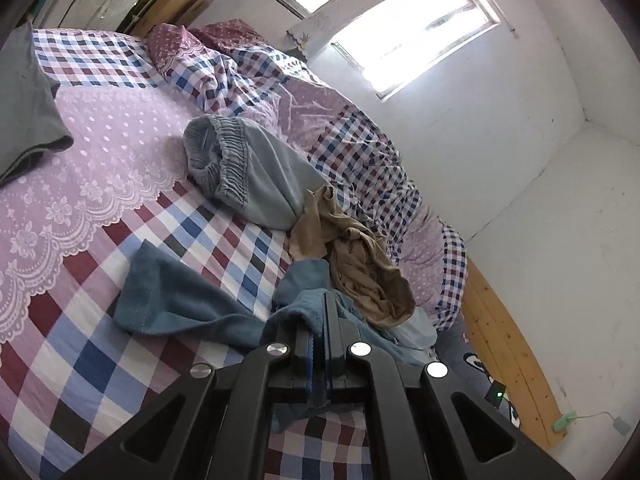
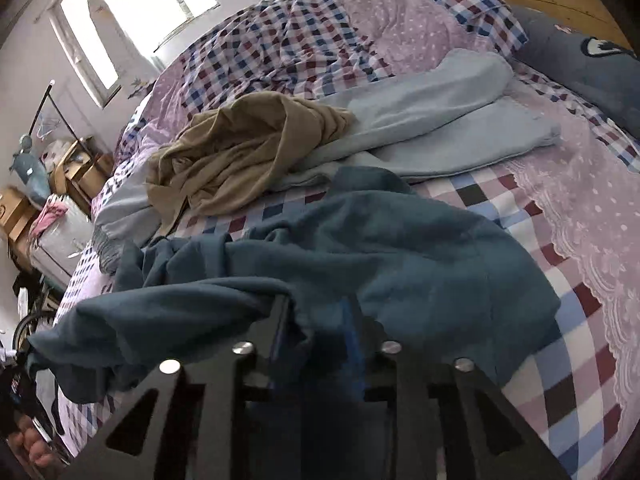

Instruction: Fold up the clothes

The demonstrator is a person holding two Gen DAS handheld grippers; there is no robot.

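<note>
On checked bed cover point(image 1: 80, 360): nothing folded yet, whole pile left to do. Far left, dark grey garment point(image 1: 28, 112) lying flatter, fold state unclear. Light blue sweatpants point(image 1: 256, 172) sprawled mid-bed, elastic waist gaping, not folded. Tan garment point(image 1: 360, 268) crumpled on top of those, untouched. Dark blue towel-like garment point(image 2: 360, 240) nearest, bunched, mid-handling. Left gripper point(image 1: 319, 308) jaws together, clamped on an edge of that blue cloth. Right gripper point(image 2: 316, 316) jaws partly apart, blue cloth between and draped over fingers; real pinch cannot be told. No readable brands, labels or writing anywhere.
</note>
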